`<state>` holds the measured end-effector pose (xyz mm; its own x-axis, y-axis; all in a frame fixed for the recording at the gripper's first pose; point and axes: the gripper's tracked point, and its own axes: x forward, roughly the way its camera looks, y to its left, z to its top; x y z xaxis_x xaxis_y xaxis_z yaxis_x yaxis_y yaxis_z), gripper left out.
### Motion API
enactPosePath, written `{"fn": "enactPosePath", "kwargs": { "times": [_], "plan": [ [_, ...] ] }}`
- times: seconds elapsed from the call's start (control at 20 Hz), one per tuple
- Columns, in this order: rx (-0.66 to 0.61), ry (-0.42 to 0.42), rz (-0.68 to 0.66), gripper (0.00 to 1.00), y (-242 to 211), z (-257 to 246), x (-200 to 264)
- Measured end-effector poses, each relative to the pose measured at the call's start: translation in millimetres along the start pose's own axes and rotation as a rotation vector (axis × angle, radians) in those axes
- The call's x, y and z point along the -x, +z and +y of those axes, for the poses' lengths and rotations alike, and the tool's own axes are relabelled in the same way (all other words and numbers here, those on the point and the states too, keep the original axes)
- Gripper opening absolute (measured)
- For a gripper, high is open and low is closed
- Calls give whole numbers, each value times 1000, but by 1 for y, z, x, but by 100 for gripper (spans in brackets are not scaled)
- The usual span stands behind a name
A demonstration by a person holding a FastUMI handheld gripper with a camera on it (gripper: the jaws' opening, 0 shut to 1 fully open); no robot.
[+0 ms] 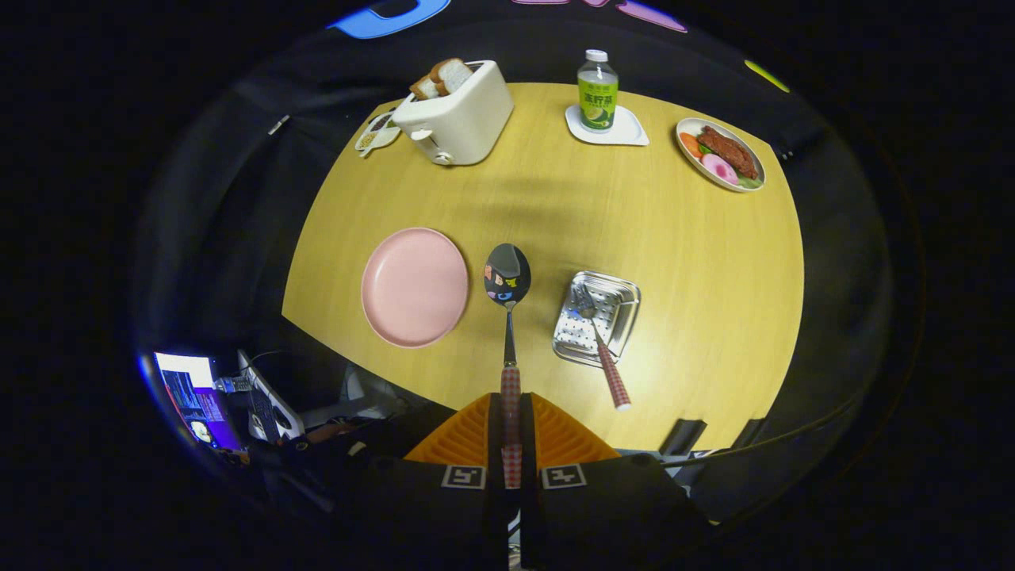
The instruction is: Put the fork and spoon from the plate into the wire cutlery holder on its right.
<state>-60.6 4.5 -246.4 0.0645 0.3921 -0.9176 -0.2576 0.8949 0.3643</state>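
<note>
Wooden surface [555, 230]; tool [511, 432] clenched on stiff, light, slippery spoon [507, 277] by patterned handle, left of holder [596, 319] with fork [603, 349].

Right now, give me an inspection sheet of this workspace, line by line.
Surface: wooden table.
Job's things: pink plate bare; fork lying in the metal holder; spoon held above the table between plate and holder.
Clutter: toaster with bread, bottle on a coaster, food plate, small dish.
Gripper: shut on the spoon's handle.
Cables: nothing seen on the table.
Surroundings: black cloth wall, lit screen below the table's edge.
</note>
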Motion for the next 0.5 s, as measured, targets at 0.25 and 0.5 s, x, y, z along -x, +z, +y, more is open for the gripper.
{"fn": "enactPosePath", "kwargs": {
  "times": [0.25,0.5],
  "plan": [
    [50,-61,149,11,-13,-49,1],
    [99,-63,294,11,-8,-56,-20]
  ]
}}
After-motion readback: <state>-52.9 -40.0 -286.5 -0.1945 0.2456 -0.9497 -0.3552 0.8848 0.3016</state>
